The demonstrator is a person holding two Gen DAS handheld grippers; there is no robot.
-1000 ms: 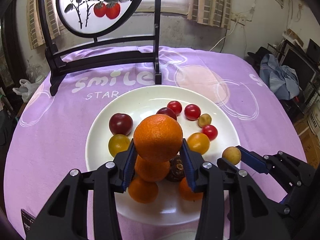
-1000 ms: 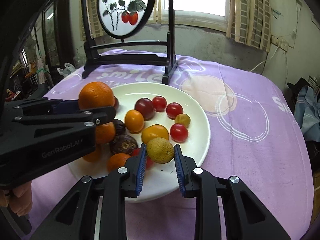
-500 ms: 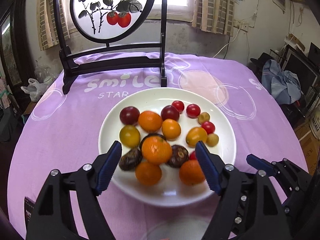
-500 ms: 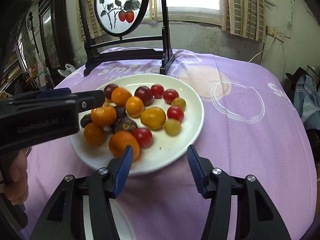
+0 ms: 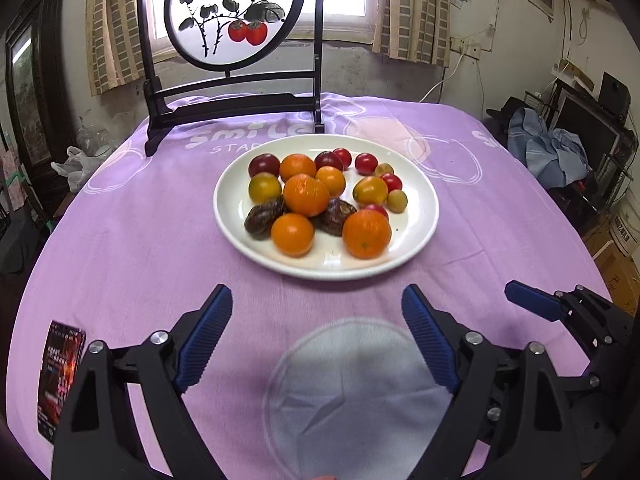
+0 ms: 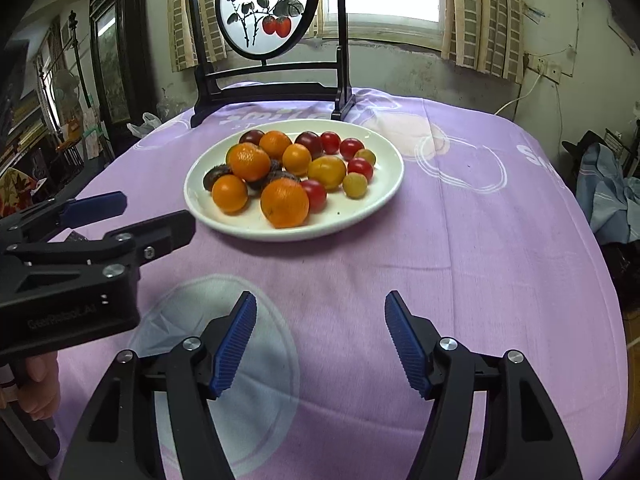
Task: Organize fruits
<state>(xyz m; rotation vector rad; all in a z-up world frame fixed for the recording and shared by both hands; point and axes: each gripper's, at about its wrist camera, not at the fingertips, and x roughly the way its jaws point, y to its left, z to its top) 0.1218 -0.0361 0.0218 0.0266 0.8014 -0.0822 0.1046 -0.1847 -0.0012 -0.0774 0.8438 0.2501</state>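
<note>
A white plate [image 5: 420, 236] [image 6: 384, 196] sits mid-table and holds several fruits: oranges [image 5: 306, 195] [image 6: 285, 202], red cherry tomatoes [image 5: 366, 163] [image 6: 351, 148], yellow tomatoes [image 5: 370, 191], dark plums [image 5: 264, 165] and brown wrinkled fruits [image 5: 262, 218]. One orange rests on top of the pile. My left gripper [image 5: 318, 304] is open and empty, pulled back in front of the plate. My right gripper [image 6: 320, 308] is open and empty, also short of the plate. The left gripper also shows at the left of the right wrist view [image 6: 120, 216].
A black wooden stand with a round painted screen [image 5: 234, 16] stands behind the plate on the purple tablecloth [image 5: 140, 240]. A pale round print [image 5: 352, 392] lies near my grippers. A small card [image 5: 60, 372] lies at the left table edge. Clutter stands off the right side.
Both grippers let go of their fruits, opened wide and drew back from the plate. The orange now rests on the pile; the small yellow fruit lies on the plate.
</note>
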